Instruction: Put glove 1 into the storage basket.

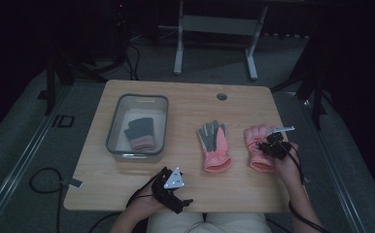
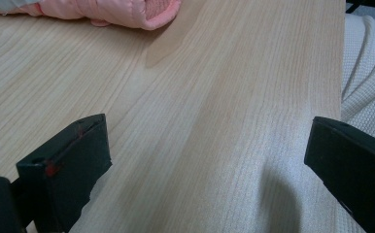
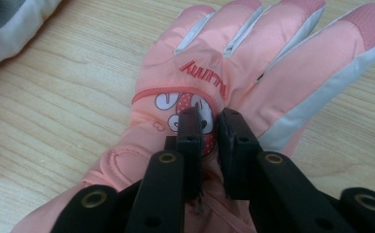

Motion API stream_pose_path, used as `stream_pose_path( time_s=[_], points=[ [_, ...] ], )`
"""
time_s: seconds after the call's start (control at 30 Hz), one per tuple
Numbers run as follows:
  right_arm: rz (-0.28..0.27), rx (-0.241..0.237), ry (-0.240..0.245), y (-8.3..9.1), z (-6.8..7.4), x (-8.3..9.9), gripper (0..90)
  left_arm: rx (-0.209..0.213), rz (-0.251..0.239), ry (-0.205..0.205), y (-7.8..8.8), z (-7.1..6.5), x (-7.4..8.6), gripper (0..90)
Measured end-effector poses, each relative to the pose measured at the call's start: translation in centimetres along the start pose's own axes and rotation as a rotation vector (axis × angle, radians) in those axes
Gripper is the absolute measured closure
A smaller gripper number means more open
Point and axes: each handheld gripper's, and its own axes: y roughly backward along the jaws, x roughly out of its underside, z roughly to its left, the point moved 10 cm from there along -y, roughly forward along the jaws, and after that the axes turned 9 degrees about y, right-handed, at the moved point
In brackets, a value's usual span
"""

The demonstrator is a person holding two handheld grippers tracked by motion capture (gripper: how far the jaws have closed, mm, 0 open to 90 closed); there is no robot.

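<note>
A pink glove (image 1: 254, 138) lies back-up at the right of the wooden table (image 1: 190, 102). My right gripper (image 1: 274, 147) is down on it. In the right gripper view the jaws stand almost together, pinching a fold of this pink glove (image 3: 253, 53) at the cartoon patch; the right gripper (image 3: 209, 119) is shut on it. A second pink glove (image 1: 214, 145), grey palm up, lies mid-table. My left gripper (image 1: 178, 194) rests near the table's front edge. In the left gripper view the left gripper (image 2: 207, 145) is open over bare wood with nothing between its jaws.
A grey bin (image 1: 112, 131) at the left of the table holds a grey glove with a pink cuff (image 1: 141, 133). A round cable hole (image 1: 221, 96) sits near the far edge. The cuff of the second pink glove (image 2: 127, 9) appears beyond the left gripper. The person's lap (image 2: 370, 73) borders the front edge.
</note>
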Motion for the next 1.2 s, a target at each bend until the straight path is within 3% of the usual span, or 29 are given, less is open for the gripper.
stream_pose_path(
  time_s=[0.2, 0.47, 0.77, 1.0, 1.2],
  points=[
    [-0.031, -0.005, -0.021, 1.4, -0.2, -0.6, 84.6, 0.003, -0.006, -0.001, 0.0, 0.0, -0.1, 2.1],
    [-0.107, -0.002, -0.021, 4.3, 0.2, -3.2, 85.4, 0.005, 0.0, -0.003, 0.0, 0.0, 0.0, 2.1],
    [-0.178, -0.035, 0.002, 6.8, 2.6, -6.0, 85.3, 0.004, 0.002, -0.008, 0.0, 0.0, 0.0, 2.1],
    [-0.23, -0.058, 0.045, 8.7, 5.2, -9.1, 85.2, 0.005, -0.003, -0.011, 0.0, -0.1, 0.0, 2.1],
    [-0.259, -0.097, 0.088, 9.1, 8.2, -11.3, 85.2, 0.006, 0.0, -0.015, 0.0, -0.1, 0.0, 2.1]
  ],
)
